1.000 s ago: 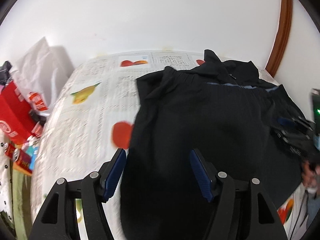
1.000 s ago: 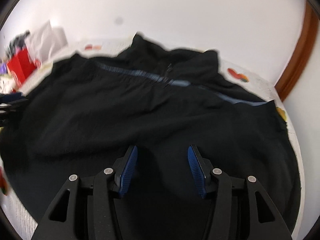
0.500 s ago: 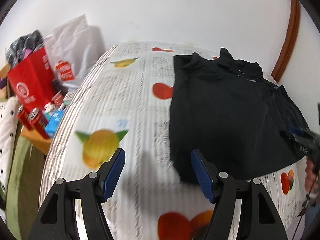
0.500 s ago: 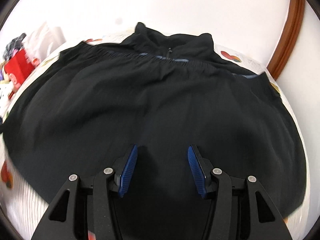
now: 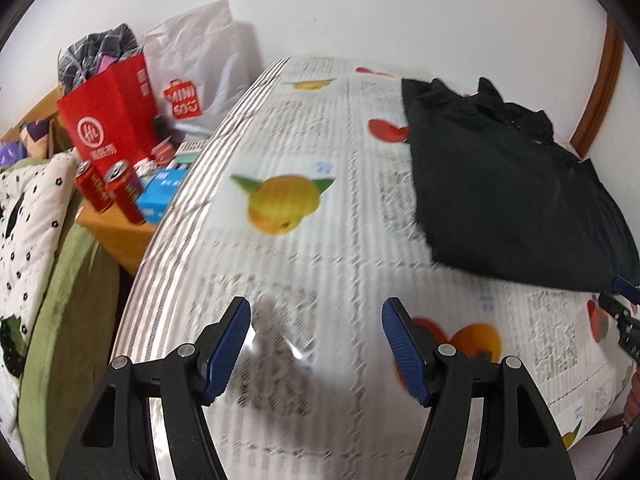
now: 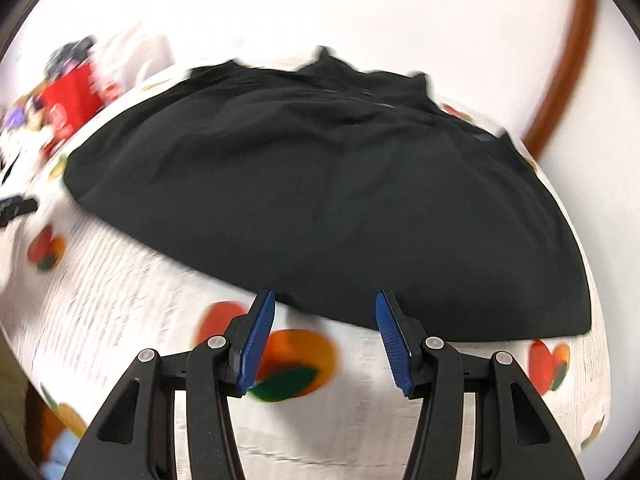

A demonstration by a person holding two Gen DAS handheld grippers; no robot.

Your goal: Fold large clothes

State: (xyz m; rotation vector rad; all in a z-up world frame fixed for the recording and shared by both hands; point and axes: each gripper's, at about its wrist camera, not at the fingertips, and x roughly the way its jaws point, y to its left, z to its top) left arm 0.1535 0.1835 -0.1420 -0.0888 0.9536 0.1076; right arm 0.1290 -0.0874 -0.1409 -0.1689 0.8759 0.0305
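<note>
A folded black garment (image 5: pixel 516 196) lies at the far right of a table covered in a fruit-and-newsprint cloth (image 5: pixel 320 216). It fills the middle of the right wrist view (image 6: pixel 320 200). My left gripper (image 5: pixel 316 336) is open and empty over bare cloth, left of and nearer than the garment. My right gripper (image 6: pixel 324 336) is open and empty, just short of the garment's near hem. The right gripper also shows at the right edge of the left wrist view (image 5: pixel 624 316).
Left of the table stand a red paper bag (image 5: pixel 108 120), a white shopping bag (image 5: pixel 200 76), two red cans (image 5: pixel 108 190) and a blue box (image 5: pixel 160 194) on a wooden stand. A spotted quilt (image 5: pixel 28 216) lies far left. A white wall is behind.
Both grippers have pulled back off the garment toward the near edge. The left one has swung left, so the garment now sits far right in its view.
</note>
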